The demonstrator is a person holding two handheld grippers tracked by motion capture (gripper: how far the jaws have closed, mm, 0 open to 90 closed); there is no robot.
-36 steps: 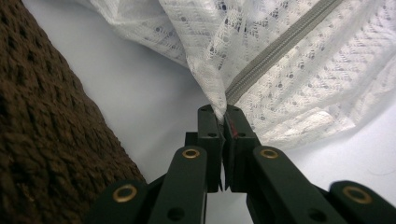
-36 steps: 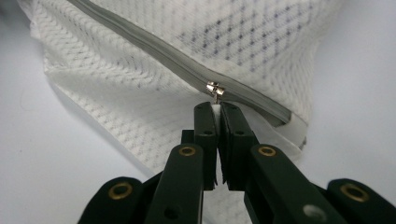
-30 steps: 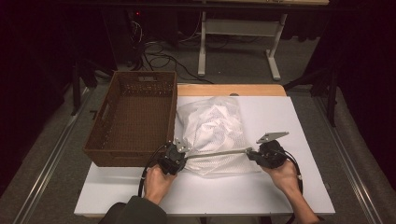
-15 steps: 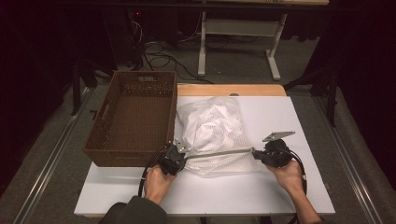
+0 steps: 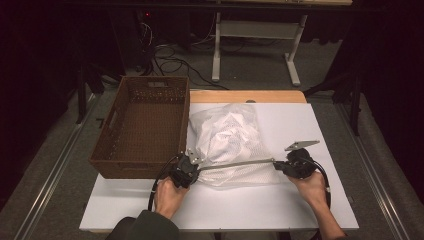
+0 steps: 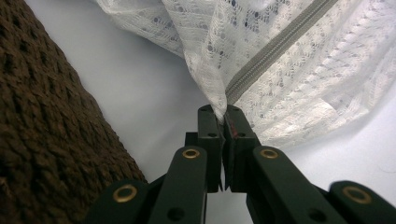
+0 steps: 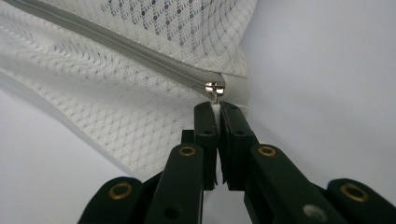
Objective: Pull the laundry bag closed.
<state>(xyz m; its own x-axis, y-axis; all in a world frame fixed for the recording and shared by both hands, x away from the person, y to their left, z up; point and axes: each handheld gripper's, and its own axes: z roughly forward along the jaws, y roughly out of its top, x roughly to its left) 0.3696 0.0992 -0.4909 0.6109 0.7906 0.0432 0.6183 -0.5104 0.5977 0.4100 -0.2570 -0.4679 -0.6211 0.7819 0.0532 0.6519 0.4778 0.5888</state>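
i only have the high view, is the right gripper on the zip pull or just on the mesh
Observer: On the pull. In the right gripper view the right gripper is shut on the zipper pull, just below the metal slider.
Operator: where is the slider on the zip
Observer: At the end of the zipper, by the corner of the mesh bag.
Operator: and what does the left one have
Observer: The left gripper is shut on the bag's fabric right where the zipper's other end meets the corner.
Operator: is it touching the basket
Observer: No; the left gripper view shows bare table between its jaws and the brown basket.
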